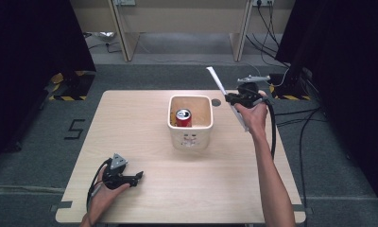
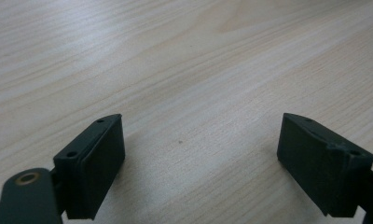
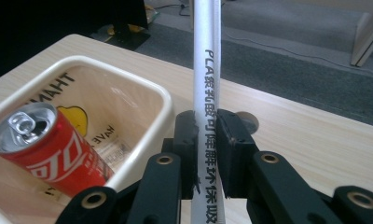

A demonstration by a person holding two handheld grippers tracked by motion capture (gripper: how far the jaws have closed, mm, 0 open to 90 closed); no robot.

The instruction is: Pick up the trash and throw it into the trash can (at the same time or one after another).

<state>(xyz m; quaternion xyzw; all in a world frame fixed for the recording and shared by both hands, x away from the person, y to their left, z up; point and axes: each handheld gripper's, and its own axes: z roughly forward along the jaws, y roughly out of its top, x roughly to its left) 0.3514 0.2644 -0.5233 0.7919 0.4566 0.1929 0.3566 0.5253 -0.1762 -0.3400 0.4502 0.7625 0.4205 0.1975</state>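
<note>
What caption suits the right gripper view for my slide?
Right gripper clamps a wrapped straw upright beside a cream bin holding a red can.

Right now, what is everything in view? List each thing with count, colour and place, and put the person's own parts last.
table: one, light wood, centre of the high view
tub: one, cream with print, on the table just right of the middle toward the far edge
can: one, red with silver top, upright inside the tub
wrapped straw: one, white with dark print, clamped in the right gripper, held above the table right of the tub
round hole: one, dark, in the tabletop beside the tub's far right corner
desk legs: pale wood, on the floor beyond the table
left gripper: one, black, jaws apart, low over the near left tabletop
right gripper: one, black, right of the tub
forearms: two, entering from the bottom
</note>
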